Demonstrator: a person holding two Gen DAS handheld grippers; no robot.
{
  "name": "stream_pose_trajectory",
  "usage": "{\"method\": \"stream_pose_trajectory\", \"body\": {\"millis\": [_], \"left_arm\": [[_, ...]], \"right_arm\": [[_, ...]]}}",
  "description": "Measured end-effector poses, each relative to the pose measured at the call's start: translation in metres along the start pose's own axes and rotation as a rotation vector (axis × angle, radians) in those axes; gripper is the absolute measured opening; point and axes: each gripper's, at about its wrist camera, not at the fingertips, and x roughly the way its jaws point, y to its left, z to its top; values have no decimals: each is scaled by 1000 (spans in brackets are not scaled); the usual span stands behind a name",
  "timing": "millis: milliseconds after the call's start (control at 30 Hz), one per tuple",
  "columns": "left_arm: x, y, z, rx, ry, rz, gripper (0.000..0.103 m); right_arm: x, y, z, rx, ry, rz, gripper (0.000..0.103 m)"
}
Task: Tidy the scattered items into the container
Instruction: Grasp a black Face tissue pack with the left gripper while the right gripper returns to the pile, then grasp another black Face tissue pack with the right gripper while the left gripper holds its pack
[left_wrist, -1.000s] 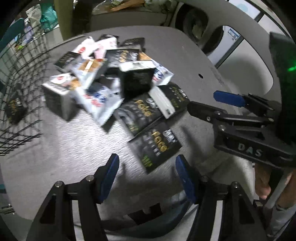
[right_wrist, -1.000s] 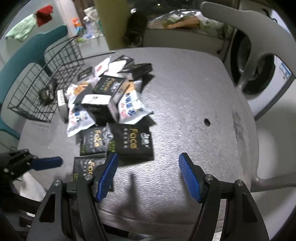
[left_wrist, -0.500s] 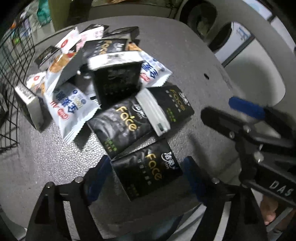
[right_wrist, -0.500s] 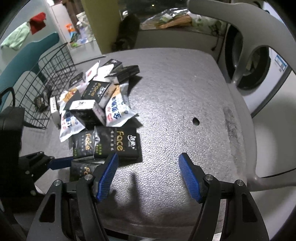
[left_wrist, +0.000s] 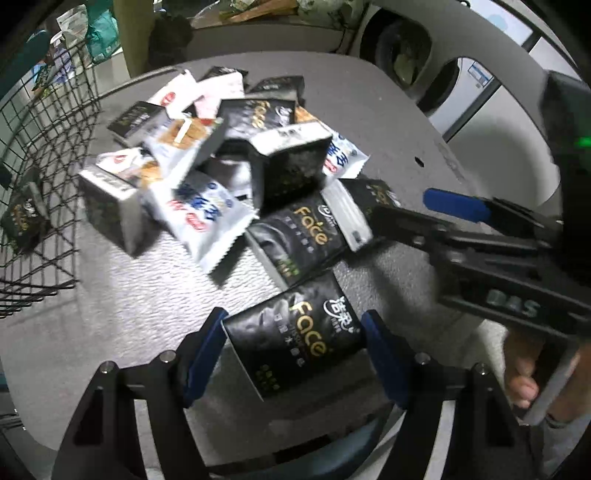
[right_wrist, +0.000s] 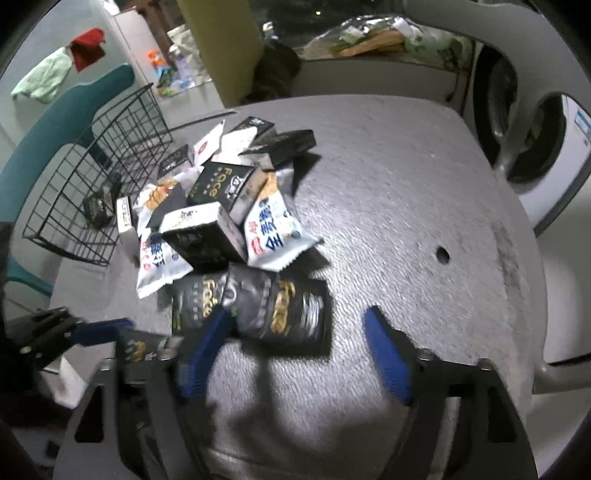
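A grey round table (right_wrist: 406, 192) carries a heap of packets, and a black wire basket (right_wrist: 92, 192) stands at its left edge with one small dark packet (right_wrist: 98, 206) inside. The heap (left_wrist: 207, 155) is a mix of black boxes, black "Face" tissue packs and white snack bags, just beside the basket. Nearest to the front edge lies one black "Face" pack (left_wrist: 295, 343), flat on the table. The left tool (left_wrist: 291, 350) has its jaws wide and closing, one blue finger at each side of this pack; the fingers look close to its edges, but I cannot tell if they press it. The right tool (right_wrist: 295, 354) is opening; another black "Face" pack (right_wrist: 284, 310) lies between its fingers, nearer to the left finger, and it holds nothing
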Motion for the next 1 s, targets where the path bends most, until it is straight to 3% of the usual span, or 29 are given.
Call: {"method": "stream_pose_trajectory", "body": {"millis": [67,233,300,333,467,567,733,867,933,1000], "left_arm": [[-10,9,-2,3,-11,8,77],[-23,14,-6,2,-27,11,77],[-11,1,1,-3,-33,16,77],[-12,2,2,-8,-34,14,77],[-20,5,1,-12,-47,12,77],[-26,5,-3,-15,-51,10,77],[-23,4,0,-20,-54,4,77],[-22,4,-1,-19,-52,1,77],[-23,3,-1,-16,-52,2,77],[-22,3,-1,-16,-50,-1,77]], "right_arm": [[7,2,4,-2,-4,0,90],[19,1,7,31,10,53,91],[16,2,5,26,5,50,84],[15,2,5,25,2,67,68],[5,6,7,2,-2,34,54],[0,4,5,15,-4,34,50],[-2,-2,-2,41,-12,63,53],[3,-3,-10,54,-20,46,72],[4,-2,-11,48,-21,46,72],[6,-2,-11,48,-15,46,79]]}}
